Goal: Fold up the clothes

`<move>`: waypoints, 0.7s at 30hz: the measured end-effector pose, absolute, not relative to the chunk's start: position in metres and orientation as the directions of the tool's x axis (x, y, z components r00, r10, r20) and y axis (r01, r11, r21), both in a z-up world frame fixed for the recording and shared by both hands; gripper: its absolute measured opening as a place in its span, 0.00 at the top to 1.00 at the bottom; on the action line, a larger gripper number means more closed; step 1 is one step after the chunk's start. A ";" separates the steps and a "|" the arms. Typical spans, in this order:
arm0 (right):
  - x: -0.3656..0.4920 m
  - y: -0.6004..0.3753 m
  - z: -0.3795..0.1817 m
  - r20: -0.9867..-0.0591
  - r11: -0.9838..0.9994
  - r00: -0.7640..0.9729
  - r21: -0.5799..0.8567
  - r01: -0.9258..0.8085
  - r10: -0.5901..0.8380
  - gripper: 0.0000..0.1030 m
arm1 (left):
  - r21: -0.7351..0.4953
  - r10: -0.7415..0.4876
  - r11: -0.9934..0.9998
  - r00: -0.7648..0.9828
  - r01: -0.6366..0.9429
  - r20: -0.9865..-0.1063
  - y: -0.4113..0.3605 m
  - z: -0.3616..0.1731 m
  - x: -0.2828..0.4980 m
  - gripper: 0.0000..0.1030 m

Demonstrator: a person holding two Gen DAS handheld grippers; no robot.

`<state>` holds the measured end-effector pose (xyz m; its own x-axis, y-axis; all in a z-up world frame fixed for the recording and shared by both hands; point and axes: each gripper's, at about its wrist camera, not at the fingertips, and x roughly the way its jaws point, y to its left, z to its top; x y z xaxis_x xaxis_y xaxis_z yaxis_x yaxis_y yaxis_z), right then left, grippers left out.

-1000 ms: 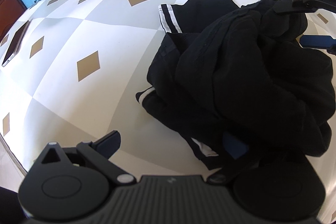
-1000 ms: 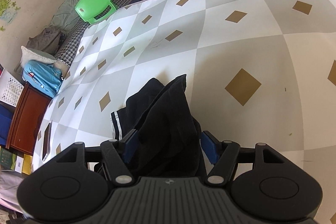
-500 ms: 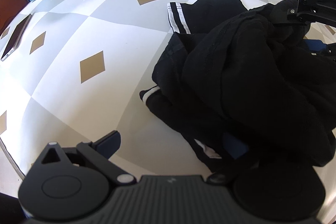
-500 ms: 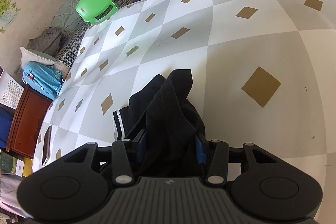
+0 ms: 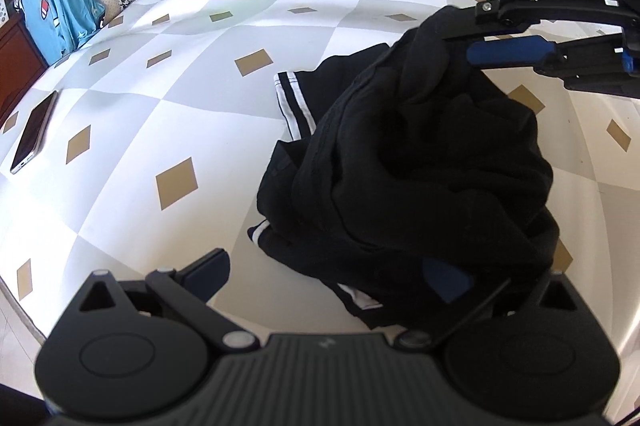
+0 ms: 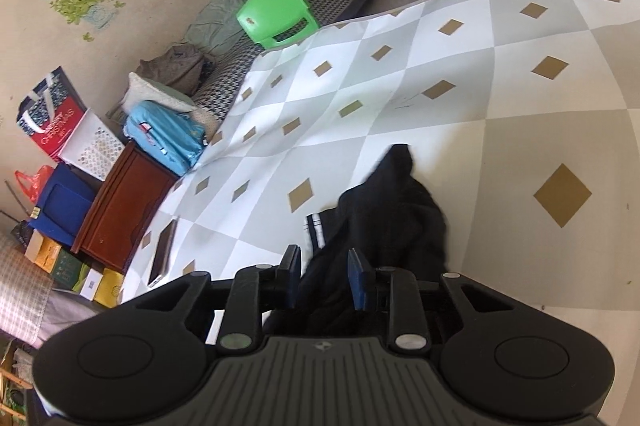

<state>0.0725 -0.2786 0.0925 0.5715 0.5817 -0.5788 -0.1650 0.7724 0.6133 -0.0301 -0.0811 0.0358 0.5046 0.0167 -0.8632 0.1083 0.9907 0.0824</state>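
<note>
Right tongs [image 6: 323, 276] closing on black garment [image 6: 384, 226].

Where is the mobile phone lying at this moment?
The phone lies flat on the diamond-patterned cloth, at the left edge of the left wrist view, well left of the black garment. In the right wrist view it is lower left, near the wooden cabinet.

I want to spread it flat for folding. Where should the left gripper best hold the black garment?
Probably the white-striped hem of the black garment, approached from the open cloth side: it lies flat and exposed, while the middle is bunched. The right gripper is closing on the top fold.
</note>
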 end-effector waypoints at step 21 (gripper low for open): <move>0.072 -0.303 0.070 -0.728 0.849 0.552 0.524 0.066 0.407 0.44 | 0.085 0.015 0.993 0.605 0.087 -0.796 -0.093 0.080 -0.023 0.00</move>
